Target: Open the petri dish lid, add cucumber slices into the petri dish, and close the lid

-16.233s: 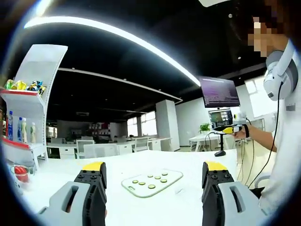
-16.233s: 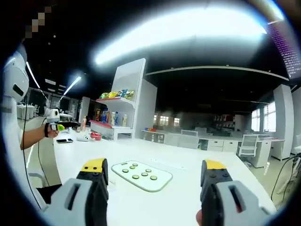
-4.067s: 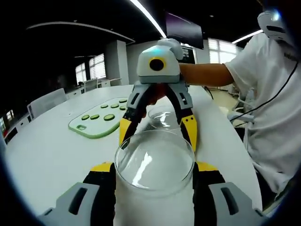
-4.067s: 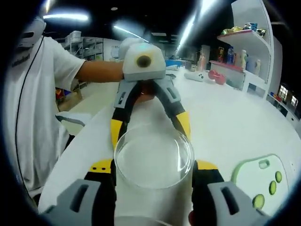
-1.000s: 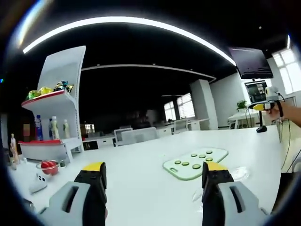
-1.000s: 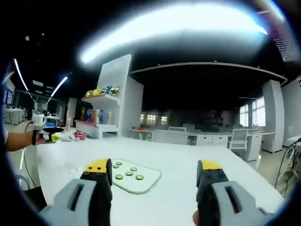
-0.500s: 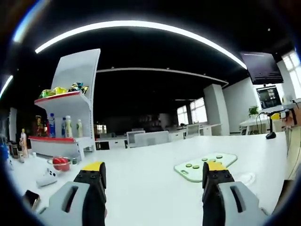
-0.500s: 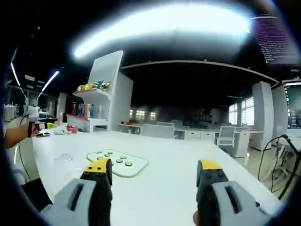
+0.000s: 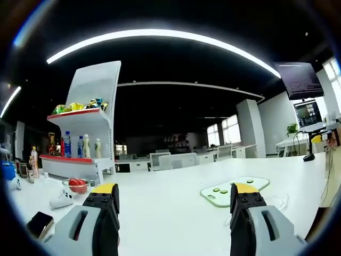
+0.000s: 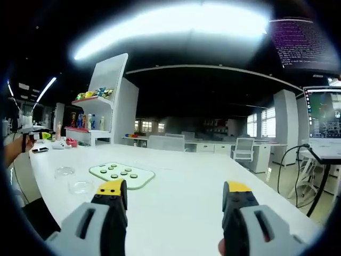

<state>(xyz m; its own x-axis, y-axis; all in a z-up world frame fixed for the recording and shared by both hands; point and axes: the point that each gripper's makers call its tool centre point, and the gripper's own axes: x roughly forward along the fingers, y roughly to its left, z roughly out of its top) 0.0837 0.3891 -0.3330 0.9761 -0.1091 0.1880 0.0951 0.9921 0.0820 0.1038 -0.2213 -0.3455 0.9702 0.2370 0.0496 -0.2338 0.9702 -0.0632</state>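
White table (image 10: 181,181): green board (image 10: 121,174), two clear dishes (image 10: 80,186) beside it.

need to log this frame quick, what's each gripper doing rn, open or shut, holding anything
Left gripper: open, holding nothing, raised over the white table.
Right gripper: open, holding nothing, above the table.

Dim dark room, glaring ceiling light strips (image 9: 160,37) blown out, fisheye-bent edges, bright white table (image 10: 186,186)

Left gripper (image 9: 173,198), right gripper (image 10: 174,194): grey slotted bodies, black fingers (image 9: 104,205), yellow tips.
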